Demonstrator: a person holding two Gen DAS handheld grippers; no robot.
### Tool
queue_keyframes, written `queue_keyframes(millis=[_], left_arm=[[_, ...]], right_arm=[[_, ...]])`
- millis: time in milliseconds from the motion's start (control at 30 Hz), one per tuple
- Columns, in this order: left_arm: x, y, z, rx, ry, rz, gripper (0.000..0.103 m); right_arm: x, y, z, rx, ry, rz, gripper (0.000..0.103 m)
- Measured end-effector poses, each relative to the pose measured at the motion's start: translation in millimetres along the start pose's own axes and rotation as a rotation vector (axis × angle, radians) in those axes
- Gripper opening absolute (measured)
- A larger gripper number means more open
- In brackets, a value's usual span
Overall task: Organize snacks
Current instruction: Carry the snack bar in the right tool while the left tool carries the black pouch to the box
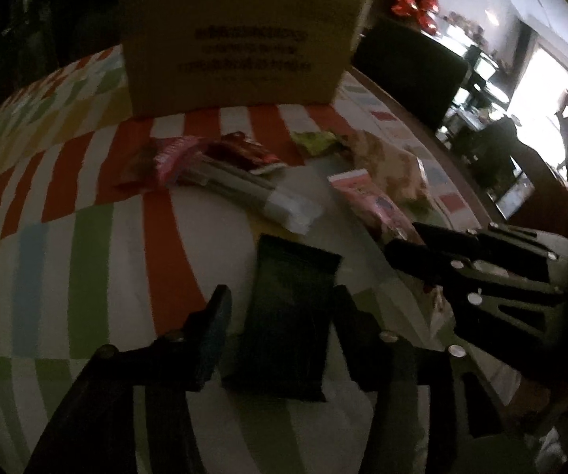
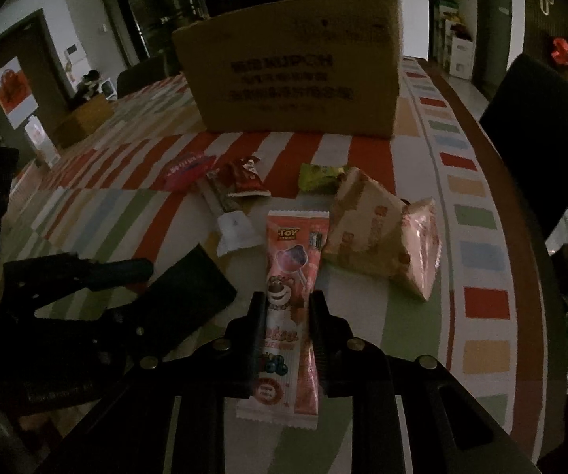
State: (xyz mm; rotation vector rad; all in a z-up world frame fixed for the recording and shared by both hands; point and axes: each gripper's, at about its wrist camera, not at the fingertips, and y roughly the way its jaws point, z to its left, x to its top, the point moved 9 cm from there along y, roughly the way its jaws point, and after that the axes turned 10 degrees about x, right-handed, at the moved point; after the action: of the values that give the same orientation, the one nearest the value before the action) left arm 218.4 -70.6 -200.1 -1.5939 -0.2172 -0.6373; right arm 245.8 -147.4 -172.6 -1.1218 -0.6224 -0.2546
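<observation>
Lower centre of the right wrist view: right gripper (image 2: 284, 316) fingers clamped on the pink lollipop packet (image 2: 289, 276), ready for the cardboard box (image 2: 291, 79) at top. Lower centre, left view: left gripper (image 1: 280, 316) fingers half-wide astride the dark packet (image 1: 287, 316), flat on the bench (image 1: 86, 237), not pressing.

The left wrist view looks steeply down along its own tongs (image 1: 280, 312) at the striped worktop (image 1: 86, 205), close above a dark packet (image 1: 287, 316), facing the cardboard box (image 1: 240, 51) at the far side. The right wrist view faces the same way, close above a pink packet (image 2: 287, 308). Both share the box (image 2: 291, 71), the row of snacks, and each other's tongs.
</observation>
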Motion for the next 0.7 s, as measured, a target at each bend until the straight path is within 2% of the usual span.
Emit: queue_keyframes(millis=[200,267,467,700], left_arm=[[-8,9,-6,0.061,0.062,-0.005,0.055],[-7,8,-6,0.082,0.069,-0.018,0.043],[-7,1,-2,-0.001,0.008,-0.013,0.042],[13,-30,5,0.008,-0.032,-0.093,0.042]], right_arm=[[-11,-7,1,-0.016,-0.011,0.001,0.023],[-14,-8,2,-0.014,-0.008,0.002,0.023],[-15,-12,7,-0.012,-0.015,-0.01,0.023],[-2,-28,18,0.003,-0.036,-0.06,0.023]])
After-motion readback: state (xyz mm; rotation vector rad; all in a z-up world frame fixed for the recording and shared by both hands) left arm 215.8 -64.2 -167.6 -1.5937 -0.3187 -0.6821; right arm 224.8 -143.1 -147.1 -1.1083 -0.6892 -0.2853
